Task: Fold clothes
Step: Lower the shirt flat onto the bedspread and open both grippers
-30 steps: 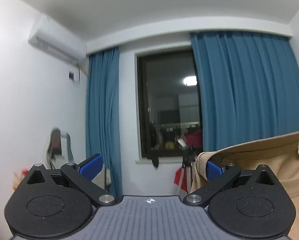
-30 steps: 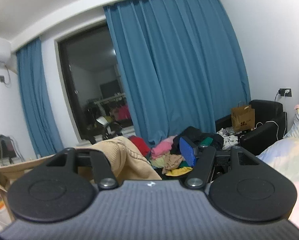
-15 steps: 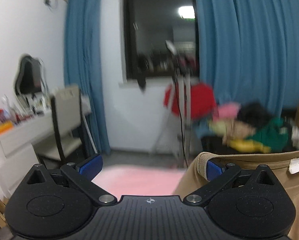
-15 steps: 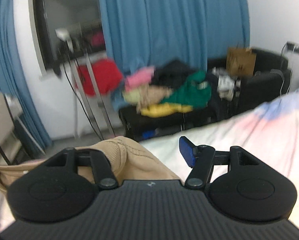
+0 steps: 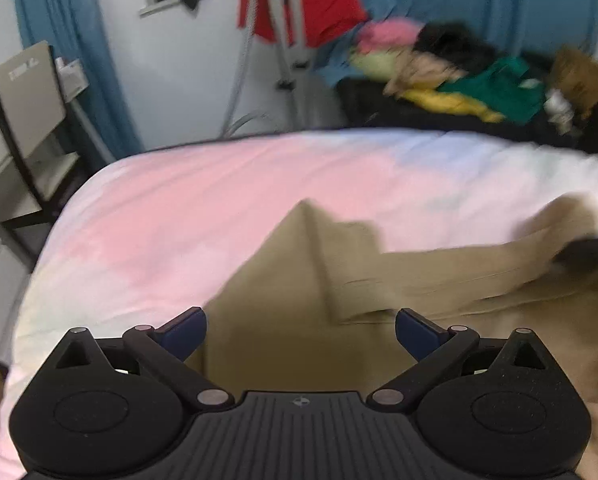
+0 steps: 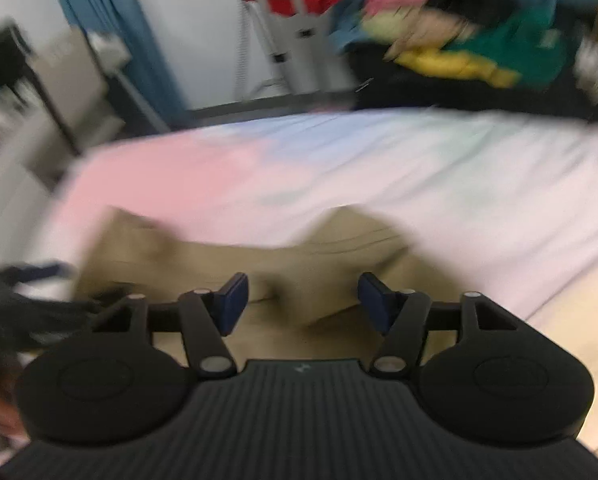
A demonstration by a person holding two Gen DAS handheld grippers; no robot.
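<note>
Here, in the left wrist view, the left gripper [image 5: 301,330] is hovering over a tan cotton garment [image 5: 291,292] with its blue-padded fingers [image 5: 185,332] standing wide apart, nothing between them. The garment is lying spread on a bed with a pink, white and pale blue sheet [image 5: 171,208], covering the near right part of the bed; one pointed fold is sticking out toward the bed's middle. The other black gripper is showing, blurred, at the right edge of this view, on the cloth. Beyond the bed's far edge, a heap of mixed coloured clothes [image 5: 459,76] is sitting on a dark sofa, near a grey metal stand [image 5: 287,36] and blue curtains [image 5: 75,52]. A beige chair [image 5: 31,96] is standing off the bed's far left corner.

Next, in the right wrist view, all heavily blurred, the right gripper [image 6: 303,300] is hanging above the same tan garment [image 6: 227,256], fingers [image 6: 231,300] spread open and empty. The cloth is lying along the bed's near edge, with the sheet [image 6: 379,172] bare past it. The left gripper is appearing as a dark smear at the left edge, just beside the cloth's left end; whether it is touching is unclear.
</note>
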